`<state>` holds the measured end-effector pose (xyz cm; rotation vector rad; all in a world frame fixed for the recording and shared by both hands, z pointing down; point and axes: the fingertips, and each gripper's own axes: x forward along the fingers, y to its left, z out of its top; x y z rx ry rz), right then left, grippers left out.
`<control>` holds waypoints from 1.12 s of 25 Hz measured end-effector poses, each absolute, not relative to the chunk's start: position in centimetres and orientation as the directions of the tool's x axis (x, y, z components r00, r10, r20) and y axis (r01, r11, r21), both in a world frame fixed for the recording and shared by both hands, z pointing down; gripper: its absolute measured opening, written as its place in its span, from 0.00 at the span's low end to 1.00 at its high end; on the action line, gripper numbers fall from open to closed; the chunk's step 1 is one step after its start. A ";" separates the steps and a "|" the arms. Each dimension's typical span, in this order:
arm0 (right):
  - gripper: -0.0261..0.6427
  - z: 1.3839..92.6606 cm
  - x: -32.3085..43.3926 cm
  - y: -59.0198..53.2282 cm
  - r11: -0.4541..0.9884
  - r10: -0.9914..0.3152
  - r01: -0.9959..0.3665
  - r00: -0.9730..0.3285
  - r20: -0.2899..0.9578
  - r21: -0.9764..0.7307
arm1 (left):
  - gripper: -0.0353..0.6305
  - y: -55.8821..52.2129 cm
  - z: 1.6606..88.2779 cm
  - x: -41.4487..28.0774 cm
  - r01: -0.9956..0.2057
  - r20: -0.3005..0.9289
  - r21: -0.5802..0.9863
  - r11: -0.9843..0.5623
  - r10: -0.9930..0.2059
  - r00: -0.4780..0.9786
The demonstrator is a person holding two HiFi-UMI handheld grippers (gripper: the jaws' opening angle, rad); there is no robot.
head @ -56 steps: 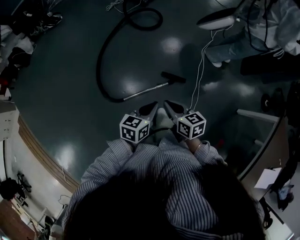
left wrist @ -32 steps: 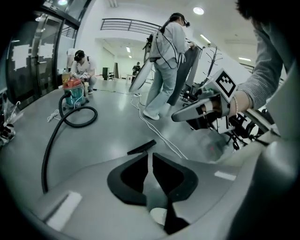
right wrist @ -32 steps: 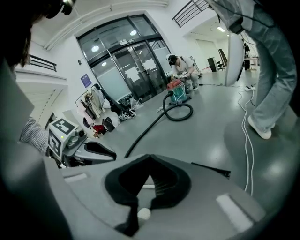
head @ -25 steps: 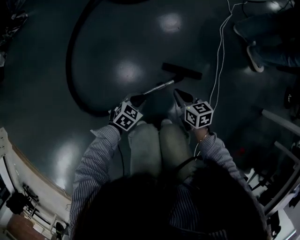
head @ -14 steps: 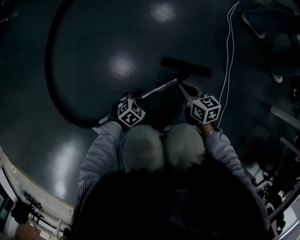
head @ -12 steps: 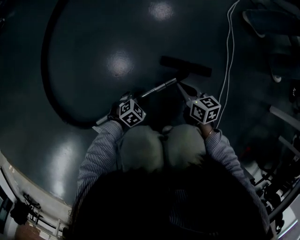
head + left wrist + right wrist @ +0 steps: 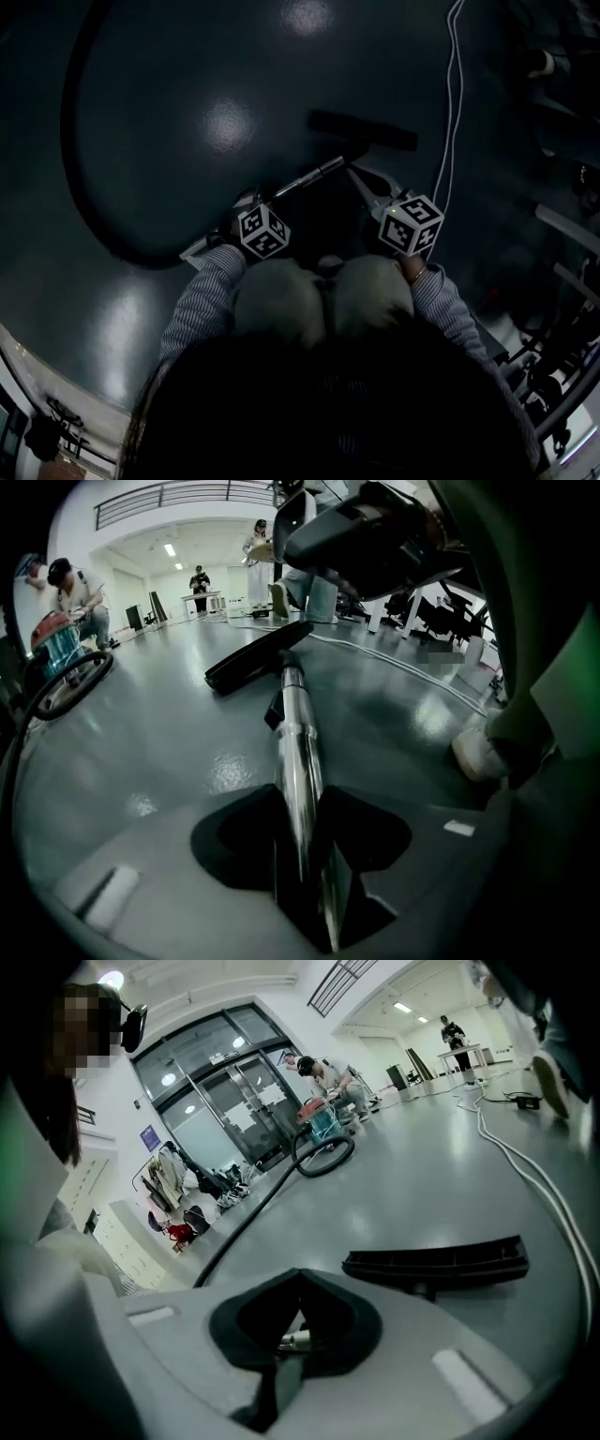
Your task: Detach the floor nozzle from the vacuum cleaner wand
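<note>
Chrome wand [image 7: 292,728] — between just-opened left claw [image 7: 300,808]

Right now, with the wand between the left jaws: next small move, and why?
Probably close the left gripper on the wand: its jaws have just been opening, with the chrome tube between them, not clamped. The floor nozzle is still attached, and the right gripper is shut.

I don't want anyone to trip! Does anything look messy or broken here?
Nothing looks broken or spilled. The wand lies flat on the floor with its floor nozzle still on, and a loose white cable snakes past the nozzle, easy to trip over.
</note>
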<state>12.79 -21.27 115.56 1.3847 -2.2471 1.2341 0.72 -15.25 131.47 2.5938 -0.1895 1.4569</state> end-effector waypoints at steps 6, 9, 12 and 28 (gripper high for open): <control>0.04 112.2 13.2 -20.7 0.202 -0.649 -0.820 -0.521 0.555 -0.535 | 0.32 -15.1 128.3 0.8 -0.224 0.852 0.135 -0.965 -0.003 0.524; 0.04 112.2 13.3 -20.6 0.214 -0.649 -0.831 -0.514 0.560 -0.514 | 0.32 -15.0 127.9 0.9 -0.230 0.844 0.163 -0.959 0.015 0.536; 0.04 111.9 14.0 -21.0 0.208 -0.657 -0.856 -0.481 0.581 -0.473 | 0.32 -15.2 126.4 1.0 -0.238 0.829 0.181 -0.954 0.018 0.559; 0.04 89.4 15.0 -27.6 0.226 -0.779 -0.864 -0.437 0.449 -0.449 | 0.32 -19.8 102.2 0.8 -0.253 0.768 0.213 -0.944 0.001 0.641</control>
